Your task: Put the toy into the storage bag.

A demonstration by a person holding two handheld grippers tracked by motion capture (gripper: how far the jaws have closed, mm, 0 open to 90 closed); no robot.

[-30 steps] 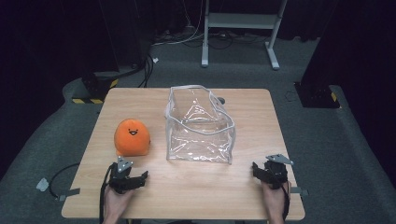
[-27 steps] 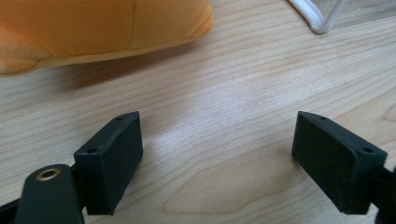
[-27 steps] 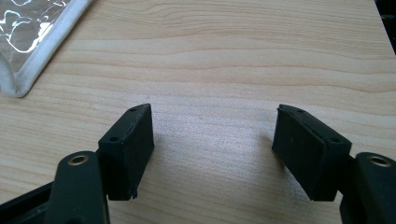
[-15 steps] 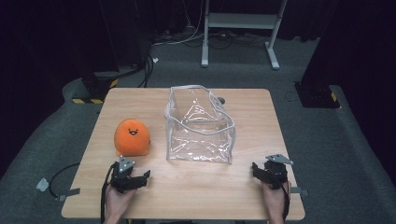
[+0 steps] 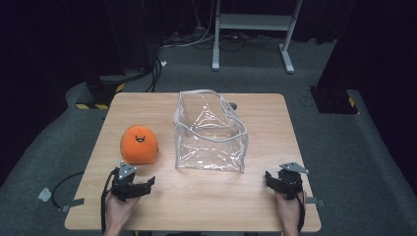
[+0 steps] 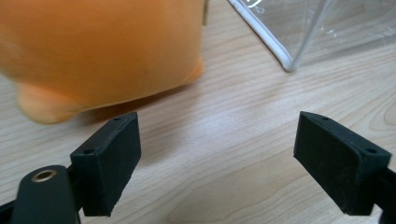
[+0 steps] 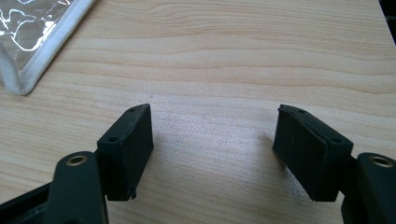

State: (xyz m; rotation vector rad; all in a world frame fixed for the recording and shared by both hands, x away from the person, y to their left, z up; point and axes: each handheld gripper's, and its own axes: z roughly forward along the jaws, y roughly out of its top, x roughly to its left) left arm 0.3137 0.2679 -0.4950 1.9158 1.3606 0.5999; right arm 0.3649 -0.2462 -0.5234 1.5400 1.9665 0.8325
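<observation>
Left hand-held black gripper (image 5: 132,186) rests on the light wooden table (image 5: 206,206), jaws wide apart, gripping nothing, near the round orange plush toy (image 5: 139,144). Right gripper (image 5: 284,183) likewise spread, empty, near the clear plastic bag (image 5: 211,132).

round orange plush toy (image 5: 139,144): orange, small dark smiling face
clear plastic bag (image 5: 210,132): see-through, white trim
wooden table (image 5: 255,191): pale wood grain
gripper jaws: black

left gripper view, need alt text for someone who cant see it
An orange plush toy sits on a wooden table just beyond the open left gripper. A corner of a clear bag shows at upper right.
</observation>
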